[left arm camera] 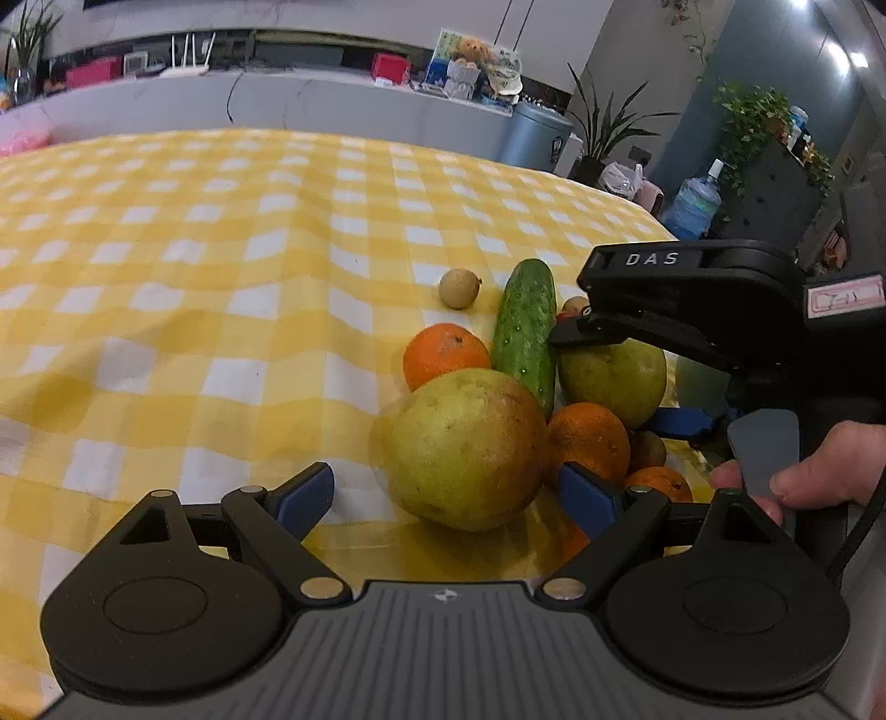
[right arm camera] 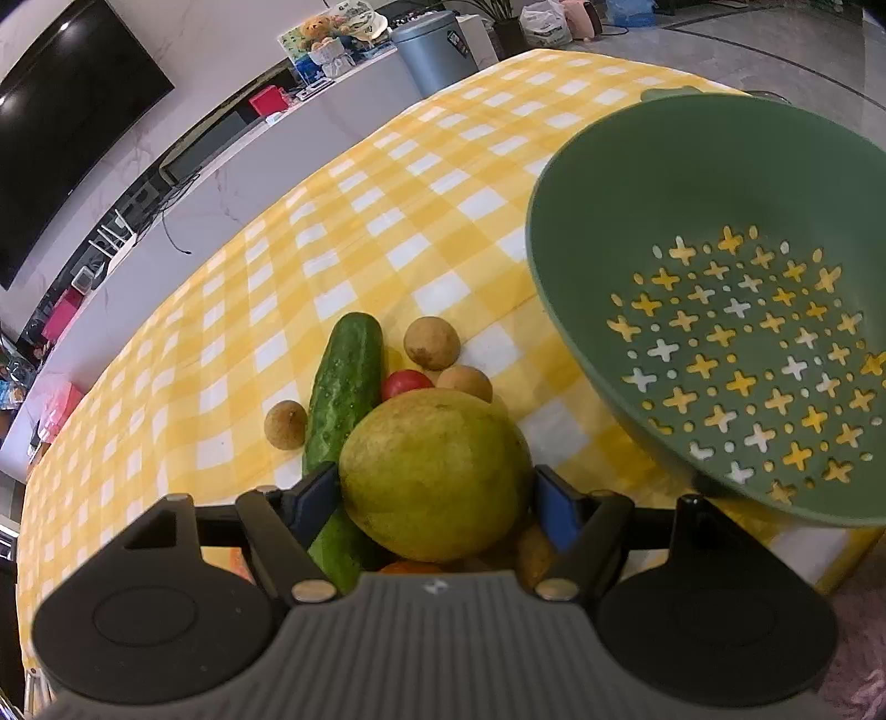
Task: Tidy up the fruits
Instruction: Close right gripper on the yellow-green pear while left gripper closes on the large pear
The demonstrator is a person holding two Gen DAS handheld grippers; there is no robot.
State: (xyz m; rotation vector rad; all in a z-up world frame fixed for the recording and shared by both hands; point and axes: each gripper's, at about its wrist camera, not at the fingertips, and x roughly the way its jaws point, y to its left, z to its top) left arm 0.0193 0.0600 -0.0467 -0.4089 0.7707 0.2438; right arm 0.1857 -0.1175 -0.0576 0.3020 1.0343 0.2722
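A pile of fruit lies on the yellow checked tablecloth [left arm camera: 221, 249]. In the left wrist view a large yellow-green pear [left arm camera: 465, 448] sits just ahead of my open left gripper [left arm camera: 446, 495], between its blue pads without touching. Around it lie oranges [left arm camera: 443, 354], a cucumber [left arm camera: 526, 332] and a longan [left arm camera: 458, 288]. My right gripper [right arm camera: 437, 498] is shut on a second green pear [right arm camera: 434, 473], its blue pads against both sides; it also shows in the left wrist view [left arm camera: 612, 379]. A cucumber [right arm camera: 343, 387], a cherry tomato [right arm camera: 406, 383] and longans [right arm camera: 432, 343] lie behind it.
A green colander [right arm camera: 720, 288] with cross-shaped holes stands on the cloth to the right of the pile, nothing in it. The table edge runs close by at the near right. A counter, a grey bin [right arm camera: 432, 50] and a TV stand beyond the table.
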